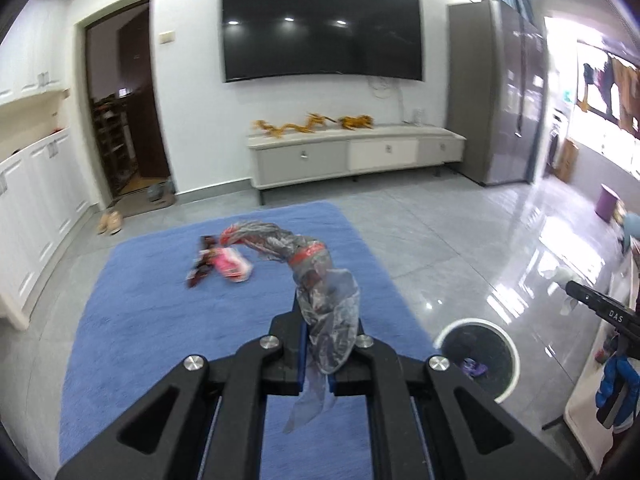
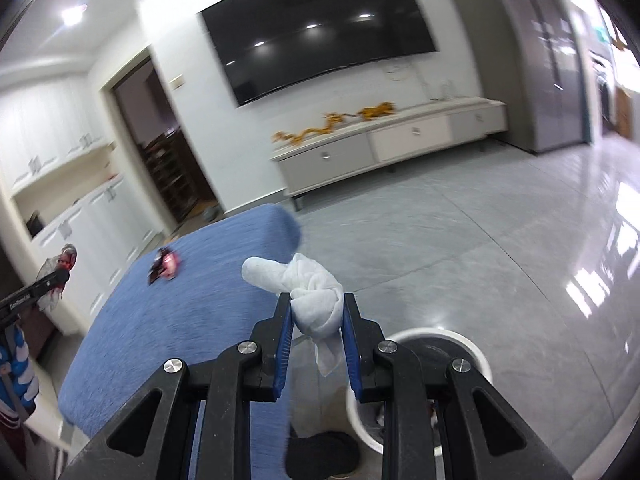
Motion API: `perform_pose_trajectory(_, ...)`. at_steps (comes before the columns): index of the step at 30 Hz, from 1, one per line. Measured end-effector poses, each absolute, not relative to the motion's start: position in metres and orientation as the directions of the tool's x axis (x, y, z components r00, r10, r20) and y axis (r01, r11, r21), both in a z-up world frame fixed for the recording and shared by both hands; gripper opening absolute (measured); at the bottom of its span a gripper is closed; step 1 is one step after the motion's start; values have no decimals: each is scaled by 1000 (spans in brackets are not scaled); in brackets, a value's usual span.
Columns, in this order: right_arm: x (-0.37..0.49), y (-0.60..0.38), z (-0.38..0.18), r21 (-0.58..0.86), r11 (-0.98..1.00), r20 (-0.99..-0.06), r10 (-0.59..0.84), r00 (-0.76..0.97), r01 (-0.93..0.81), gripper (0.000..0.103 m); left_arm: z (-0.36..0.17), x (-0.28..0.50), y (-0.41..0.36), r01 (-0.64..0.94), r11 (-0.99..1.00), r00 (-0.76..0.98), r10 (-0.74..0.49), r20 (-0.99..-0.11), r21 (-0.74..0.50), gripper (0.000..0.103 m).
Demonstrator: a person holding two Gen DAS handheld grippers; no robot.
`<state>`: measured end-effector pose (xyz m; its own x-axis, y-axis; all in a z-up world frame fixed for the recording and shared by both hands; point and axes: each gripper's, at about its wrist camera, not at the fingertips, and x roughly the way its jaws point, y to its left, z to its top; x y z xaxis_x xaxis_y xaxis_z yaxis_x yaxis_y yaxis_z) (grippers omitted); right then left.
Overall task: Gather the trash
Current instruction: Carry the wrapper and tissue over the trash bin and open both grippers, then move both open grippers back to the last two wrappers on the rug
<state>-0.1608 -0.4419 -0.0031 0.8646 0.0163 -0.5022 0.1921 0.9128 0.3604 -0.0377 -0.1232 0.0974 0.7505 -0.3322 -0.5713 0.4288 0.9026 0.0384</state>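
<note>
Above the blue rug (image 1: 160,320), left gripper (image 1: 316,320) clamping plastic wrapper (image 1: 328,312), right gripper (image 2: 316,316) clamping white tissue (image 2: 316,300).

Bright room, window glare on floor (image 1: 532,248), motion blur, fisheye edges warped.

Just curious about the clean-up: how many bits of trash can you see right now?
3: a crumpled plastic wrapper in the left jaws, a white tissue wad in the right jaws, and a pink-and-dark wrapper bundle on the blue surface. The bin may hide more.
</note>
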Motion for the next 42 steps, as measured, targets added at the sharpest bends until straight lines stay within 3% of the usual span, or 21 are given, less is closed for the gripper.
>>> perform_pose_trajectory(12,-181,-513,-66,445,822,-592,-28,805,356,22,39,-24,-288,659,752,556,-454,-696,36,7)
perform_pose_trajectory(25,-146,-534,-138,466,757,-706,7,708,458,25,-41,-17,-403,811,571,261,-545,-797,-125,8)
perform_pose_trajectory(31,-143,-540,-154,453,742,-736,-1,677,494,47,-55,-10,-423,810,548,183,-574,-798,-208,9)
perform_pose_trajectory(33,-144,-542,-154,451,739,-740,-5,673,501,48,-57,-8,-424,805,548,169,-581,-796,-229,19)
perform_pose_trajectory(35,-145,-542,-152,448,737,-742,-10,671,506,48,-56,-5,-422,796,554,170,-591,-789,-243,61)
perform_pose_trajectory(42,-158,-541,-132,431,744,-731,-45,681,511,49,-44,-6,-416,795,552,187,-618,-763,-252,62)
